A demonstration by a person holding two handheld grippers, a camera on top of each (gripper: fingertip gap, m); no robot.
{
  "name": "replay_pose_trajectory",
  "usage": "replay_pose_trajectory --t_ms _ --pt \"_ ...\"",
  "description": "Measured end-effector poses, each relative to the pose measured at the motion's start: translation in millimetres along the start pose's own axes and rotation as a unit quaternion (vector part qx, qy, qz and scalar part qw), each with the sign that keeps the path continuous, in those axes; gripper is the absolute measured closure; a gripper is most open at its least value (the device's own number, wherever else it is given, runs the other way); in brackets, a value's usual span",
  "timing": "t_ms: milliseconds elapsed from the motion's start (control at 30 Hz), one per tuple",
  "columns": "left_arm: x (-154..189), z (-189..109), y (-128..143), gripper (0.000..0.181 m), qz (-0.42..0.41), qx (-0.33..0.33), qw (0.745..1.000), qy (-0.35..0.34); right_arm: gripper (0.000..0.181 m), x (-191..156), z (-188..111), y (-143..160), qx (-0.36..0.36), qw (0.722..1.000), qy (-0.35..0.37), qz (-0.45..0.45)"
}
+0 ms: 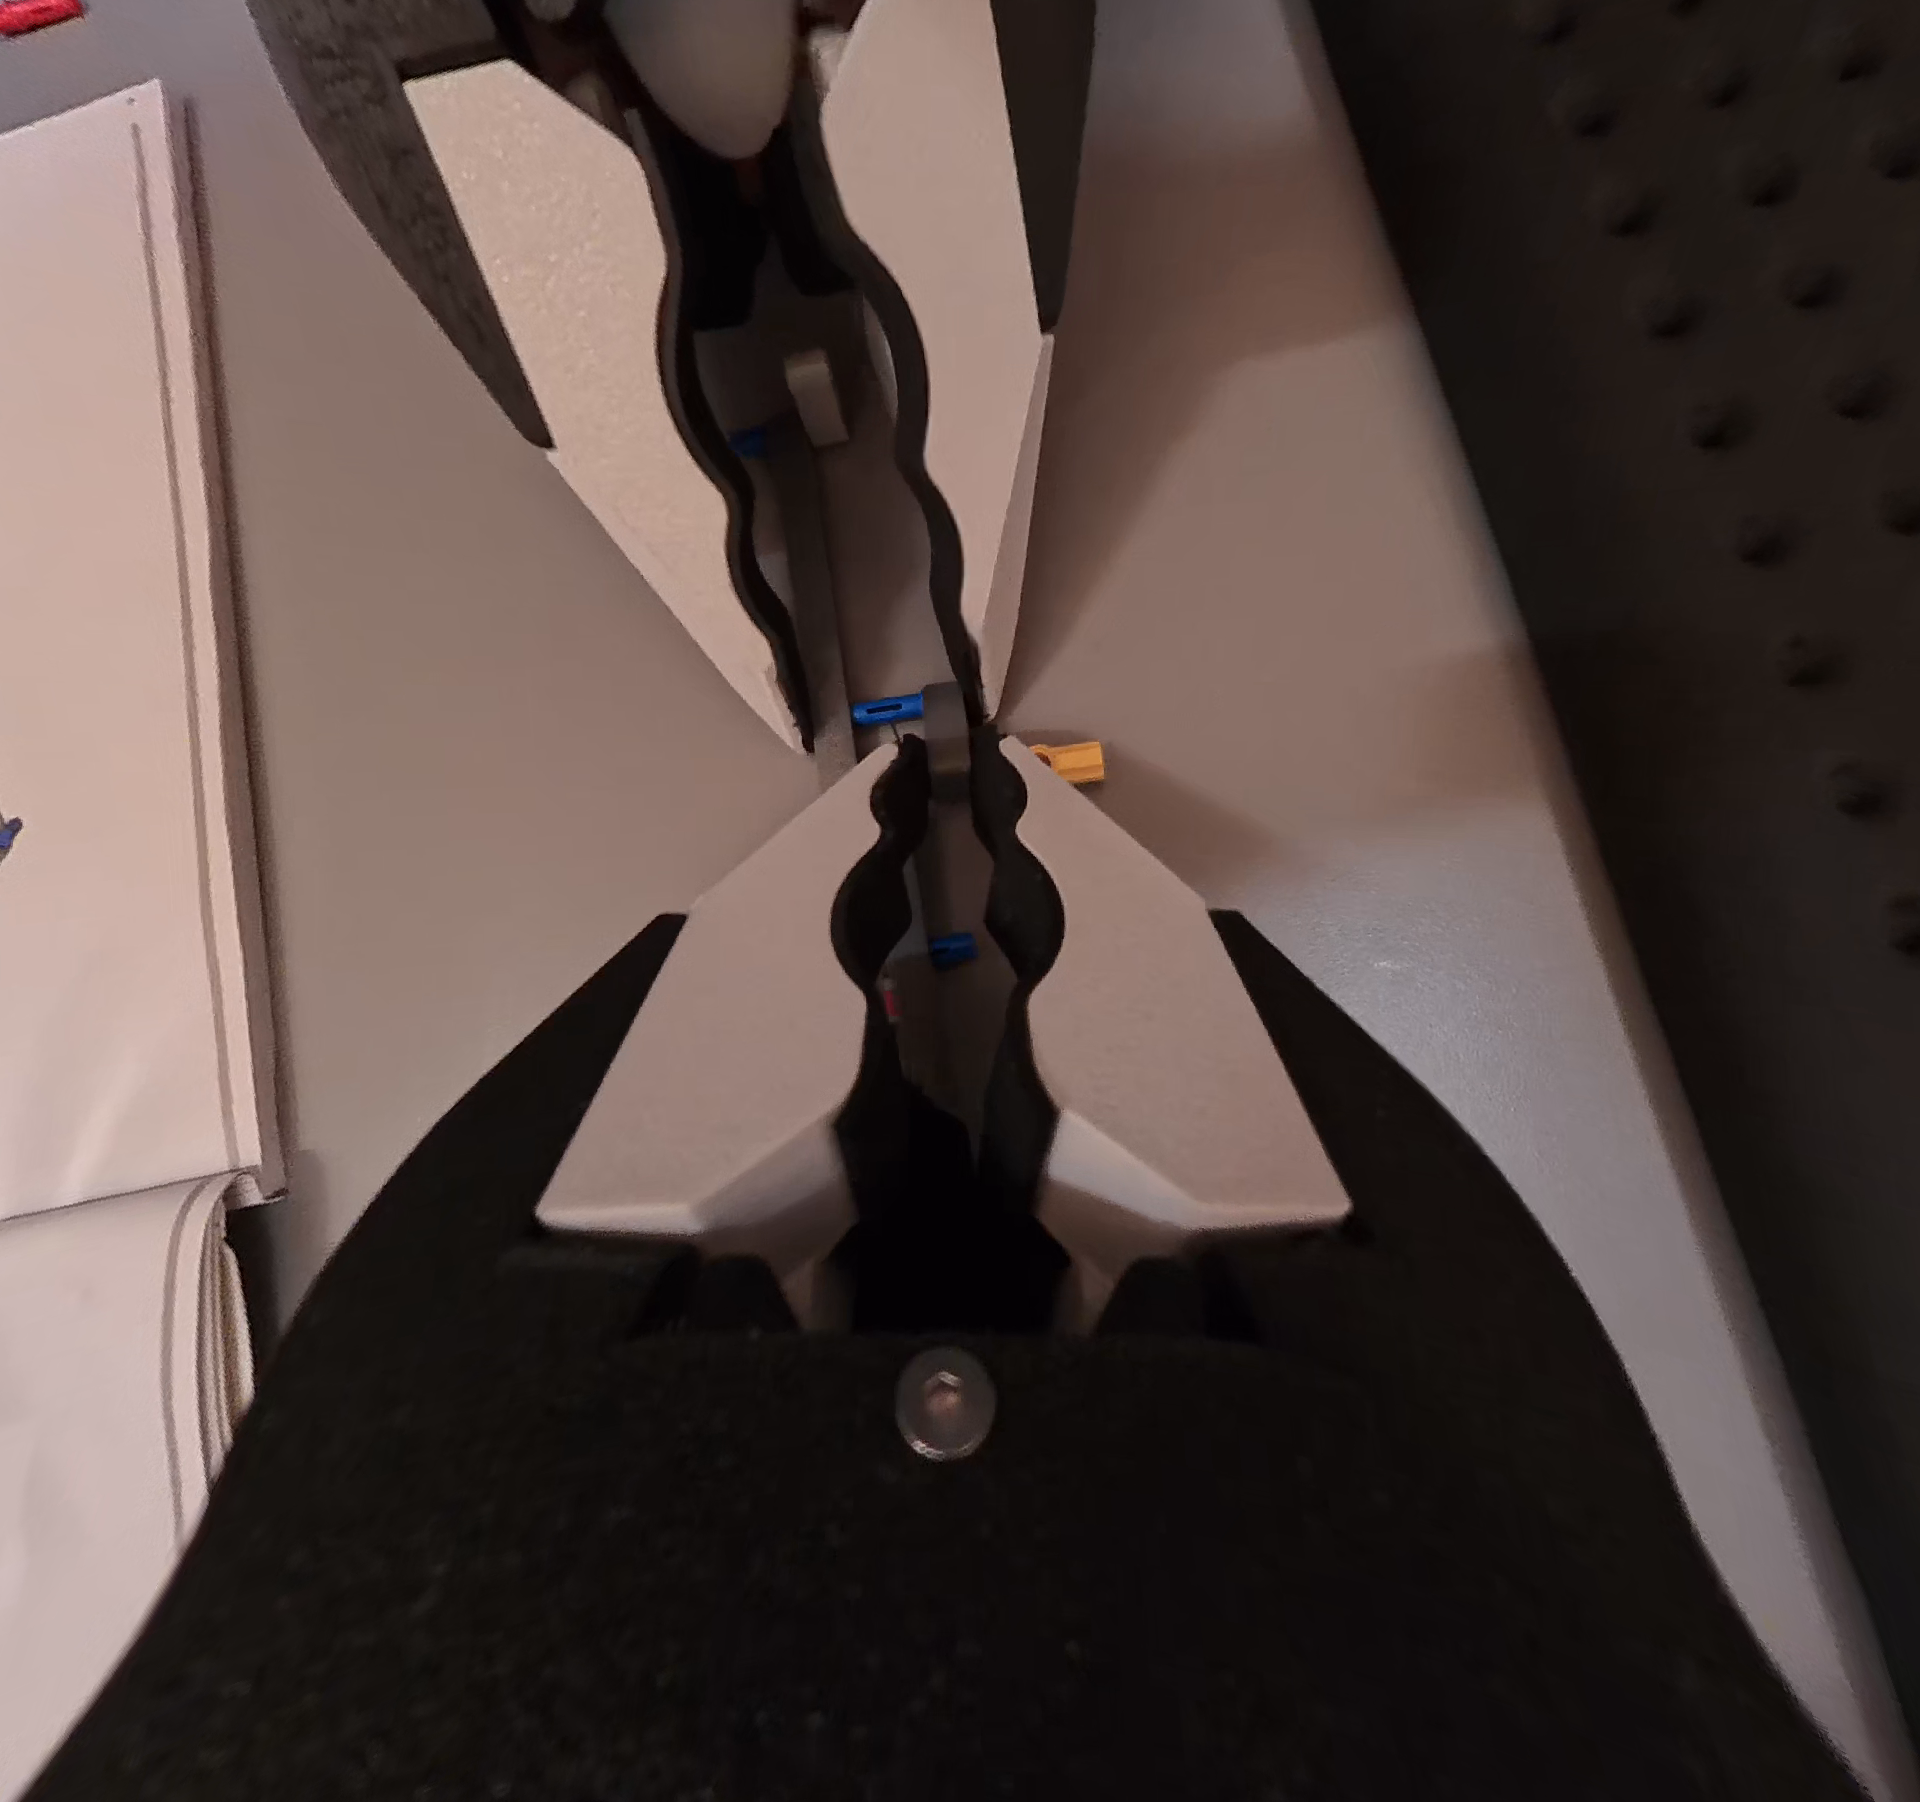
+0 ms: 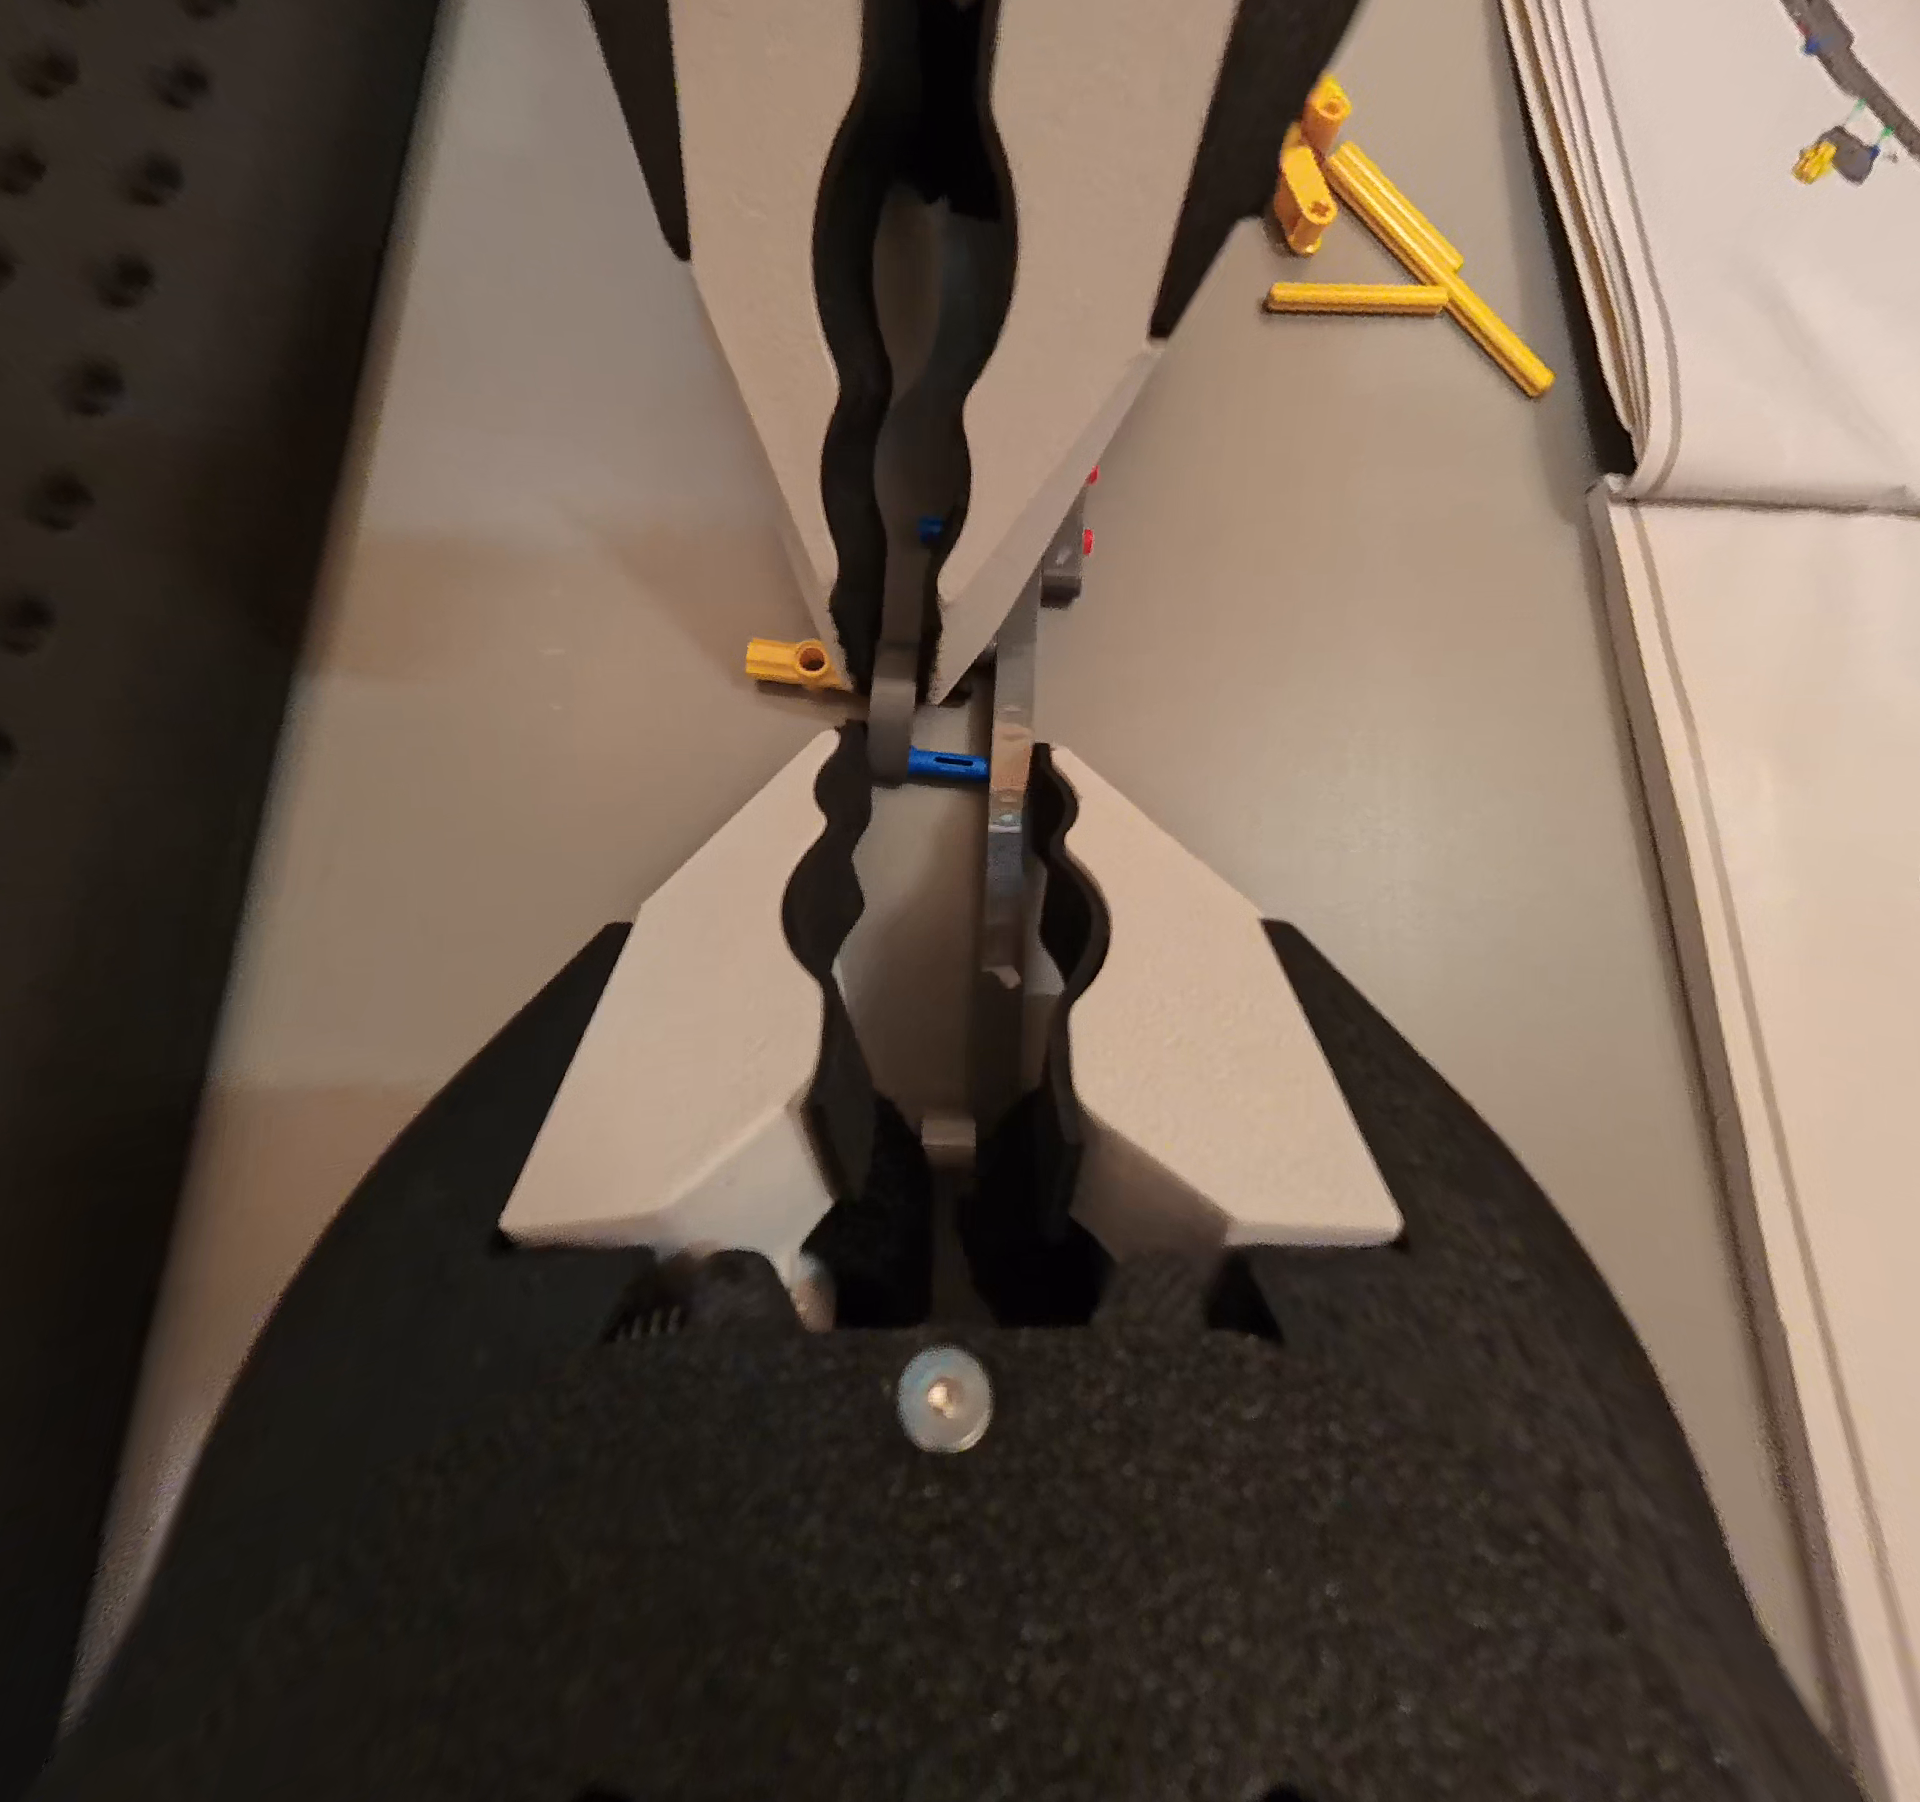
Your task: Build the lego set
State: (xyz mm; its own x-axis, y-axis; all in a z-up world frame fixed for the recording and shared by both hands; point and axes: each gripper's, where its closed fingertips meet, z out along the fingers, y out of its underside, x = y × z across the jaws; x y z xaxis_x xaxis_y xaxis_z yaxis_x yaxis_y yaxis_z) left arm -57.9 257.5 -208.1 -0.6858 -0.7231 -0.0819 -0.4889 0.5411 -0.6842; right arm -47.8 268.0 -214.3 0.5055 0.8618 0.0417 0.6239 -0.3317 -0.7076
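You are clamping a grey beam in each claw, left claw (image 1: pixel 940 765) facing right claw (image 2: pixel 951 744), lining up the blue pin (image 2: pixel 948 763) to join them.

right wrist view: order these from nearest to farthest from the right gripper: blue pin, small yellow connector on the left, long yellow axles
1. Blue pin, right at the right gripper tips.
2. Small yellow connector, just left of the tips.
3. Long yellow axles, far upper right beside the open booklet.

Matt grey plastic beam (image 2: pixel 1006 848); glossy blue plastic pin (image 2: pixel 945 763); shiny yellow plastic rods (image 2: pixel 1439 261). Smooth matt tabletop (image 2: pixel 1299 817). Grainy black gripper (image 2: pixel 945 750) body, wavy rubbery pads (image 2: pixel 821 879). Paper booklet (image 1: pixel 94 609).
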Motion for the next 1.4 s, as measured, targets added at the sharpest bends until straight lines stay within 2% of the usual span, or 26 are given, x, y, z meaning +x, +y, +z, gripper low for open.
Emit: replay_pose_trajectory --t_ms 33,100,133,300,700,800,933,1000,1033,1067,1400 --pt "-1.6 -0.1 -1.0 0.173 -0.007 0.005 1.000 -0.007 0.151 0.4 -1.1 0.3 0.004 1.000 -0.005 0.016" --pt "-7.4 -2.8 -2.7 0.147 -0.024 0.018 0.999 -0.028 0.151 0.6 -2.2 1.2 0.003 1.000 -0.005 0.013" --pt "-11.6 -5.6 -1.1 0.143 -0.033 0.018 0.999 -0.037 0.150 0.4 -2.0 1.3 0.003 1.000 -0.001 0.008" --pt "-15.5 -3.6 3.5 0.139 -0.069 0.007 0.998 -0.013 0.150 -0.5 -0.8 0.0 0.005 1.000 0.001 0.000" --pt "-11.4 8.2 2.2 0.144 -0.072 -0.008 0.997 -0.013 0.150 1.4 -1.1 0.0 0.002 1.000 0.018 0.017" --pt "-16.8 6.1 1.8 0.140 -0.055 -0.011 0.997 -0.045 0.150 3.0 -2.4 1.1 -0.007 0.999 0.028 0.016" --pt "-12.8 1.6 -4.3 0.157 -0.028 -0.001 0.998 -0.057 0.150 2.9 -2.0 1.2 0.001 1.000 0.023 0.018" --pt "-9.1 1.7 -2.7 0.158 -0.023 -0.008 0.998 -0.051 0.150 2.0 -2.2 1.3 0.005 1.000 0.018 0.019" --pt "-8.0 2.9 -0.1 0.170 -0.022 -0.015 0.999 -0.048 0.150 2.1 -2.2 1.4 0.006 1.000 0.017 0.018" --pt "-6.2 4.0 0.6 0.173 -0.021 -0.014 0.999 -0.043 0.150 2.0 -2.2 1.3 0.008 1.000 0.017 0.017" --pt "-10.5 3.4 -2.6 0.174 0.005 -0.006 0.997 -0.082 0.147 4.2 -12.6 10.7 -0.014 0.999 0.041 0.018"
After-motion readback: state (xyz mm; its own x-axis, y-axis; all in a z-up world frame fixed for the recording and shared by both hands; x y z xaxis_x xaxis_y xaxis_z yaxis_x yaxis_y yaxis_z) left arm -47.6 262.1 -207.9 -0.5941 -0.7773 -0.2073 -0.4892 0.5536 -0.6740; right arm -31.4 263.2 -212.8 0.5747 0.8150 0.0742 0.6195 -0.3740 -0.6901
